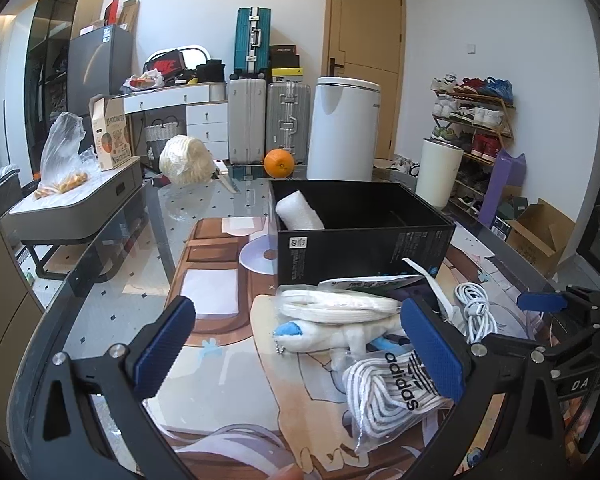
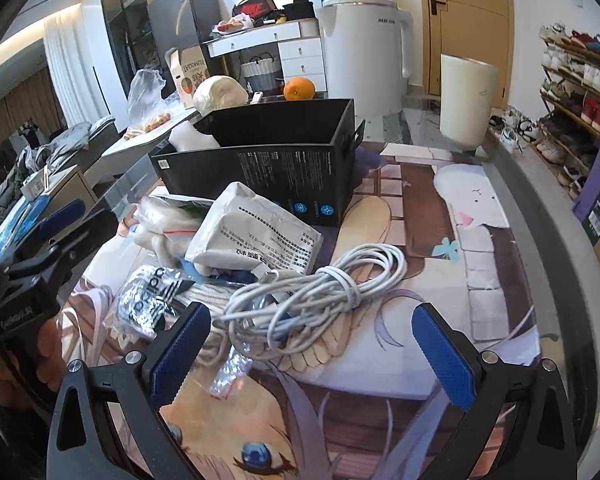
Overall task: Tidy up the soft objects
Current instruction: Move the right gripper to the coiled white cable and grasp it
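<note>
Broadly, a glass table (image 1: 100,300) is carrying a printed mat (image 2: 480,248), with a black box (image 1: 364,236) sitting open-topped toward the far end of it. Inside the box, at its left end, a white roll (image 1: 300,212) is leaning against the wall. Against the box's near wall a heap of soft things is lying: a grey pouch (image 2: 256,236) on top, a white plush (image 1: 336,332) with a blue tip, a bagged bundle of laces (image 1: 388,396) printed adidas, and a coiled white cable (image 2: 320,292).

The left gripper (image 1: 300,356) is hovering low over the mat with both blue-padded fingers spread wide; the plush is lying between them and the right pad is overlapping the laces, but whether it is touching them is hard to tell. The right gripper (image 2: 320,356) is likewise gaping, holding nothing, with the cable lying just ahead of and between its pads. Each gripper is showing at the edge of the other's view.

Beyond the box, a cabbage (image 1: 186,160), an orange (image 1: 279,163) and a knife (image 1: 226,176) are resting at the table's far edge.

Much of the heap is being hidden: the pouch is covering whatever lies under it, the plush's far end is disappearing behind the left gripper's right pad, and the box's interior is mostly in shadow.
</note>
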Demonstrator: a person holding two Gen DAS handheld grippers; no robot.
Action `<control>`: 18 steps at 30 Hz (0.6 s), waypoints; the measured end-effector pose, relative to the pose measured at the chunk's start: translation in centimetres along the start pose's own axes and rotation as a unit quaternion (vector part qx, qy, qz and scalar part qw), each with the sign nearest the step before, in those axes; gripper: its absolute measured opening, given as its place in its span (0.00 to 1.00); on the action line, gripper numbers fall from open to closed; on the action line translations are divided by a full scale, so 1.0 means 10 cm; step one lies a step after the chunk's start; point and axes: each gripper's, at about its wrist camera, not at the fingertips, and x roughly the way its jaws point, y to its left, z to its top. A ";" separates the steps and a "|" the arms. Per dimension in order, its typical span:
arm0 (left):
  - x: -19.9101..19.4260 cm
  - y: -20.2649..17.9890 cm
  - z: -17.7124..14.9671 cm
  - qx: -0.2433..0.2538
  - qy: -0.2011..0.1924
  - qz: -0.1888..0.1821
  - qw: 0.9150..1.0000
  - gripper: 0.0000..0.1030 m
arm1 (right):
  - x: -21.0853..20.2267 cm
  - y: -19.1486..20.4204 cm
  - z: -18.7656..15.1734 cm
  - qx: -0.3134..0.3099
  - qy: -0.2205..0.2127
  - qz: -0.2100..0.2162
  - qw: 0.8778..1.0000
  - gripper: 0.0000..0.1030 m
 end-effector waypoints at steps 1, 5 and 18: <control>0.00 0.00 0.00 0.000 0.000 -0.002 1.000 1.00 | 0.03 0.01 0.01 0.002 0.001 0.002 1.000 0.99; 0.01 -0.01 0.01 0.004 0.001 -0.002 1.000 1.00 | 0.14 0.00 0.05 0.020 0.012 -0.003 1.000 0.99; 0.03 -0.07 -0.04 0.021 0.010 -0.008 1.000 1.00 | 0.11 -0.30 -0.12 0.053 0.025 -0.029 0.998 0.99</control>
